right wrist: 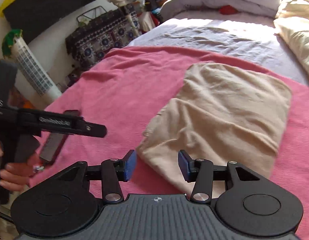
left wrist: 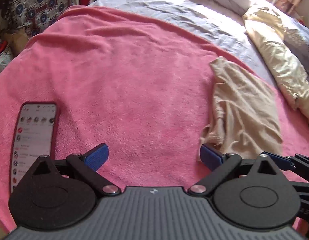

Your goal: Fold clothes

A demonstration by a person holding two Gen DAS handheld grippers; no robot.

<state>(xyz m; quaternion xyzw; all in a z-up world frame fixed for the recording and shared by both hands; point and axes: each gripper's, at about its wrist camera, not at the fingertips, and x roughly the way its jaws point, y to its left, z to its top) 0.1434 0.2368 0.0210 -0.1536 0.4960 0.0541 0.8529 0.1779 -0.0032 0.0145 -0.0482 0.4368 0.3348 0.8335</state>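
A beige garment [left wrist: 242,116] lies folded into a rough rectangle on the pink blanket [left wrist: 124,80], at the right of the left wrist view. My left gripper [left wrist: 154,158] hovers open over bare blanket to the garment's left, with nothing between its blue pads [left wrist: 98,158]. In the right wrist view the same garment [right wrist: 224,110] spreads ahead and to the right. My right gripper [right wrist: 157,166] is open above the garment's near corner, and its pads [right wrist: 131,165] stand apart from the cloth.
A phone [left wrist: 34,140] with a lit screen lies on the blanket at the left. A cream satin pillow [left wrist: 274,60] and grey sheet [left wrist: 174,14] lie beyond. A person's hand [right wrist: 12,176] holds the other gripper's handle. A tower fan [right wrist: 32,70] and patterned box [right wrist: 102,36] stand beside the bed.
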